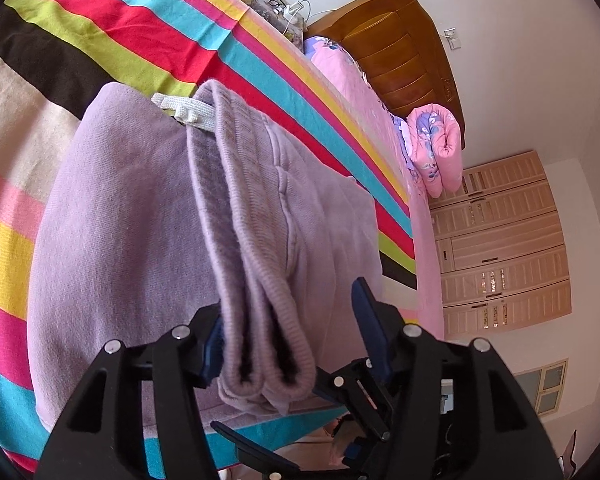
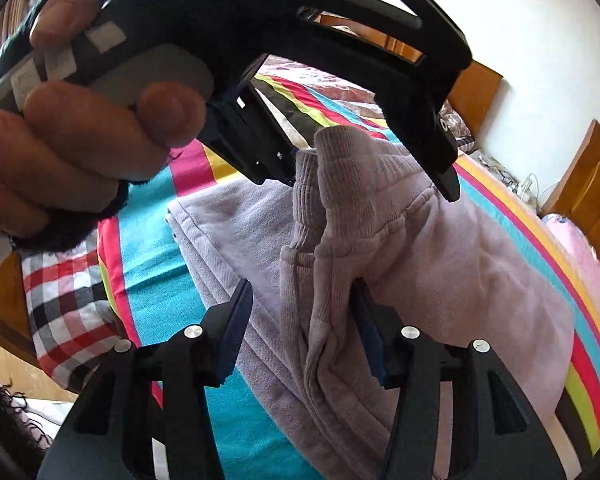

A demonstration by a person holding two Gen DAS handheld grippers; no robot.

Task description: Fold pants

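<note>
Here the soft, floppy pants [image 1: 140, 220] lie on the bed [image 1: 112, 40]; both hand-held grippers [image 1: 288, 344] [image 2: 300, 328] stand spread around the ribbed waistband [image 1: 252, 240], the best place to pinch.

Pretty clearly someone's bedroom at home. There's a bed [image 1: 428, 248] with a bright striped sheet [image 1: 148, 28] over a pink floral one, a carved wooden headboard [image 1: 404, 56], and a rolled-up pink quilt [image 1: 440, 152] against it. Big louvred wardrobe [image 1: 504, 244] along the far wall, a window [image 1: 548, 384] next to it, plus a light switch [image 1: 454, 38] and charger cables [image 1: 296, 12] lying by the pillows.
</note>
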